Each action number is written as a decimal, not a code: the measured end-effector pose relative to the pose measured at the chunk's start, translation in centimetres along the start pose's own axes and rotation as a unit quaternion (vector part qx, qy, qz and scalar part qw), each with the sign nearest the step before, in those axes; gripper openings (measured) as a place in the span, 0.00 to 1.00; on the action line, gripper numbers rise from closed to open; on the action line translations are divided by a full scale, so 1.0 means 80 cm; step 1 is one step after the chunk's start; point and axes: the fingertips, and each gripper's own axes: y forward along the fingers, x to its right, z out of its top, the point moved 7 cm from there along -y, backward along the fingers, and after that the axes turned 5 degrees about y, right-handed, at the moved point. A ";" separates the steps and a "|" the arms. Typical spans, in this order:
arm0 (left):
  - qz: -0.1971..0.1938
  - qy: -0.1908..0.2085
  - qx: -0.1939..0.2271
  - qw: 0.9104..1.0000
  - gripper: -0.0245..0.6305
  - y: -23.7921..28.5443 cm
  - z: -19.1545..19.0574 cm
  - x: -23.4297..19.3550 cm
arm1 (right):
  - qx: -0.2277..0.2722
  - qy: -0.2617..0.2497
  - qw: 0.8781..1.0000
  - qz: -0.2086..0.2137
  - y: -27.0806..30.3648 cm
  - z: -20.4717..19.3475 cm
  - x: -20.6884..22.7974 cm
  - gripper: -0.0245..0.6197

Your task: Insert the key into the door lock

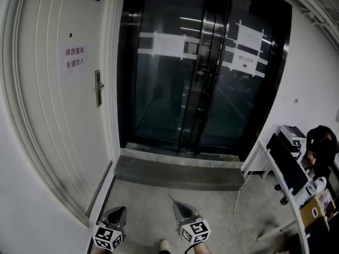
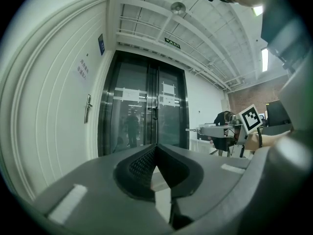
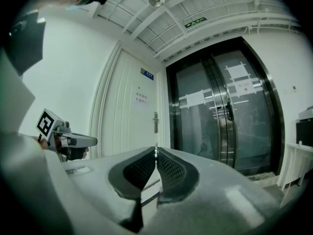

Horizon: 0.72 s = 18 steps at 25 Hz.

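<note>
Door lock (image 1: 98, 88): a narrow upright metal plate with a lever handle, mounted near the right edge of the closed white door (image 1: 53, 131). Key (image 3: 156, 150): a thin metal sliver seen edge-on, pinched at the closed jaw tips of the right gripper (image 3: 156, 154). It projects forward, well apart from the lock. Finer detail is too small to tell.

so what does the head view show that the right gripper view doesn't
Only the head view: a person far right, a shoe, and the right tool from above with its marker cube. Only the right gripper view: the ceiling, a green sign, and that tool's pads closed on a thin key. Both: the white door, its lock, the glass doors and the left tool.
</note>
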 end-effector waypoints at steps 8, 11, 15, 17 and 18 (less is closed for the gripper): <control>0.010 0.003 -0.004 1.000 0.04 0.060 -0.002 -0.019 | 0.001 0.004 1.000 0.008 0.049 -0.006 0.047 0.05; 0.018 0.007 -0.004 1.000 0.04 0.091 -0.002 -0.029 | 0.001 0.006 1.000 0.011 0.073 -0.003 0.073 0.05; 0.024 0.002 -0.004 1.000 0.04 0.135 0.006 -0.039 | 0.002 0.006 1.000 0.021 0.108 0.006 0.107 0.05; 0.027 -0.001 -0.008 1.000 0.04 0.157 0.011 -0.040 | 0.000 0.004 1.000 0.027 0.124 0.008 0.125 0.05; 0.027 -0.003 -0.011 1.000 0.04 0.167 0.014 -0.040 | -0.001 0.004 1.000 0.029 0.132 0.010 0.134 0.05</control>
